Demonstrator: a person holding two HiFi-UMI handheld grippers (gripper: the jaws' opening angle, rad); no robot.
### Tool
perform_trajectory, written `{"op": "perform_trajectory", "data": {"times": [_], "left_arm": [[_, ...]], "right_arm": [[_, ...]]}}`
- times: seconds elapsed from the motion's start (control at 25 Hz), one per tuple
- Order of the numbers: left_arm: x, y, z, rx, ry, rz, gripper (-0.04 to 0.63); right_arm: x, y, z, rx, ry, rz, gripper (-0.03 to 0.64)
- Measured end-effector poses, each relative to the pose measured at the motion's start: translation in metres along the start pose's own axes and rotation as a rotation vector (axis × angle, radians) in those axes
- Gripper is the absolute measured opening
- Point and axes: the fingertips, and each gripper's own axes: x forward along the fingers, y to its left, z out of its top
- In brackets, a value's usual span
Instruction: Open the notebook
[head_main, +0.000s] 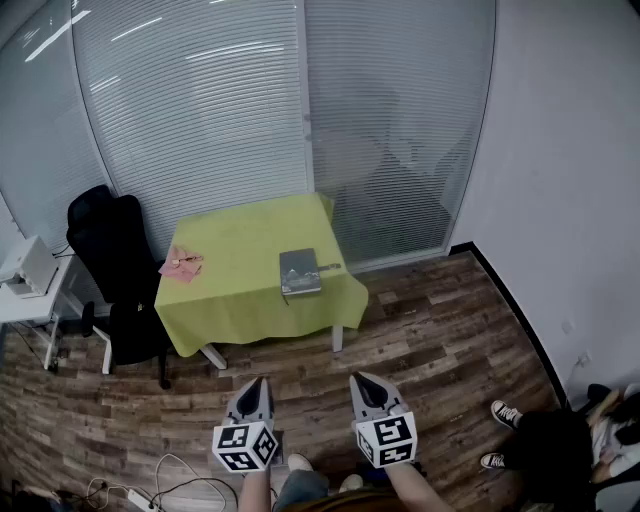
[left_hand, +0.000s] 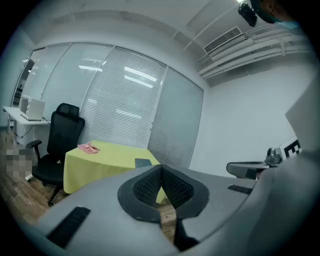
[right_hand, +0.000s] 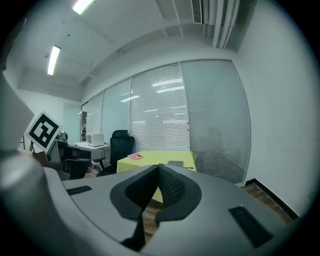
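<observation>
Item under inspection: a grey rectangular notebook (head_main: 299, 271), lying flat with its cover closed on a small counter draped in a yellow-green cloth (head_main: 240, 300). It sits towards the counter's right front part, as the head view shows it. A small dark slender object (head_main: 330, 266) lies just beside its right edge; what it is cannot be made out. A crumpled pink item (head_main: 182, 265) rests near the counter's left edge, well apart from the notebook.

Surroundings: a black high-backed office chair (head_main: 115, 260) stands against the counter's left side. Further left, a white desk (head_main: 25, 300) carries a white box-shaped appliance (head_main: 30, 265). Behind the counter runs a glass wall with white slatted blinds (head_main: 200, 110). The floor is dark wood-effect planking (head_main: 440, 340), with white cables (head_main: 170, 480) on it at the lower left. At the lower right, a seated person's black-and-white shoes (head_main: 505, 412) are visible.

Grippers: both are held side by side low in the head view, well short of the counter and pointing towards it. The left gripper (head_main: 252, 385) has its ribbed black fingers (left_hand: 147, 187) pressed together at the tips, with nothing between them. The right gripper (head_main: 362, 380) likewise has its fingers (right_hand: 172, 190) fully together and grips nothing. Each gripper view shows the counter and notebook far beyond the fingertips. Neither gripper touches any object.
</observation>
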Motion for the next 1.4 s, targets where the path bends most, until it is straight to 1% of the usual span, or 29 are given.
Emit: {"op": "perform_trajectory", "data": {"times": [0.44,0.6,0.64,0.72,0.76,0.8,0.92,1.0,1.2,1.4], "left_arm": [[-0.003,-0.008,-0.006,0.001,0.003,0.006,0.025],[-0.003,-0.011,-0.009,0.022,0.012,0.01,0.026],[-0.002,-0.012,-0.01,0.029,0.02,0.007,0.026],[0.0,-0.017,-0.013,0.035,0.044,-0.009,0.03],[0.0,-0.02,-0.016,0.039,0.059,-0.018,0.051],[0.001,-0.023,-0.02,0.051,0.077,-0.022,0.081],[0.003,-0.027,-0.034,0.119,0.144,-0.02,0.135],[0.009,-0.028,-0.039,0.148,0.172,-0.022,0.141],[0.03,-0.023,-0.042,0.148,0.19,-0.023,0.143],[0.077,-0.011,-0.048,0.138,0.222,-0.041,0.143]], "right_arm": [[-0.005,-0.005,-0.007,-0.003,0.019,0.013,0.011],[-0.005,-0.003,-0.017,0.01,0.051,0.039,0.012],[-0.006,-0.003,-0.017,0.004,0.054,0.042,0.013],[-0.008,-0.003,-0.018,-0.006,0.064,0.046,0.086],[-0.01,-0.004,-0.02,-0.006,0.071,0.046,0.119],[-0.011,-0.006,-0.022,-0.006,0.079,0.042,0.126],[-0.01,-0.012,-0.033,-0.007,0.111,0.024,0.134],[-0.007,-0.017,-0.037,0.0,0.121,0.017,0.138],[0.008,-0.031,-0.041,0.006,0.132,0.006,0.143],[0.047,-0.051,-0.051,0.012,0.167,-0.008,0.146]]}}
